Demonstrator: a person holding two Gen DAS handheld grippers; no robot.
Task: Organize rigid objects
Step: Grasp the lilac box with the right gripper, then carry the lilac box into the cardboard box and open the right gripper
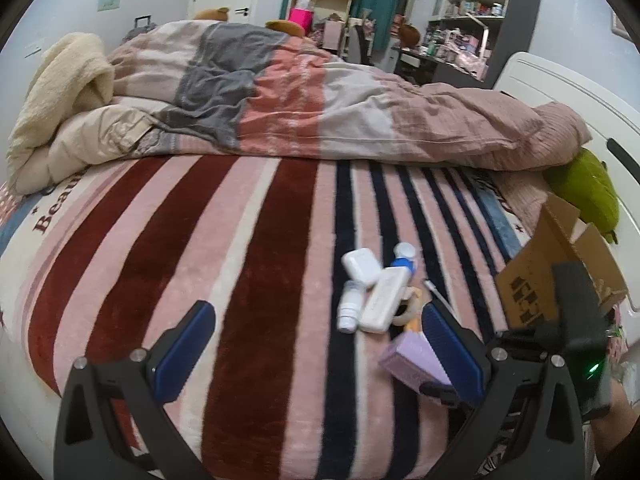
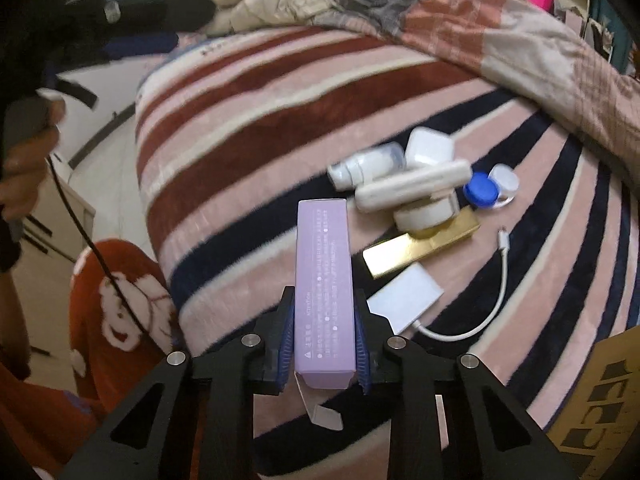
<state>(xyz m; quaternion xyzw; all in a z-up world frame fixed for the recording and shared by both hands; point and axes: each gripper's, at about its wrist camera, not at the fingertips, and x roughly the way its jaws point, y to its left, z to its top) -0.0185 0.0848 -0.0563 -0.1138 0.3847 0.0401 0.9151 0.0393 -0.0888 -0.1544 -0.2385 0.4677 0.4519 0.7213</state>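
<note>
I am gripping the lilac carton (image 2: 324,292) in my right claw (image 2: 324,332), its blue pads clenched on the two long sides near the bottom end, so the carton is pointing straight out ahead of me and its loose bottom flap is hanging down below the pads. I judge that holding it low like this is leaving the length free to slide into the cardboard box (image 1: 560,276), which is sitting open at the right edge of the bed (image 1: 248,240). My right wrist is tilting down over the striped blanket, carrying the carton clear of the pile. Just past it, the white adapter (image 2: 406,296) with its cable and the gold box (image 2: 424,246) are lying beside each other; farther on, a tape roll (image 2: 424,210), a white case (image 2: 412,186), a small bottle (image 2: 364,166), a white charger (image 2: 430,148) and a blue-capped lens case (image 2: 490,188) are heaped touching. My left claw (image 1: 316,344) is hanging released, spread wide above the blanket, gripping nothing.
</note>
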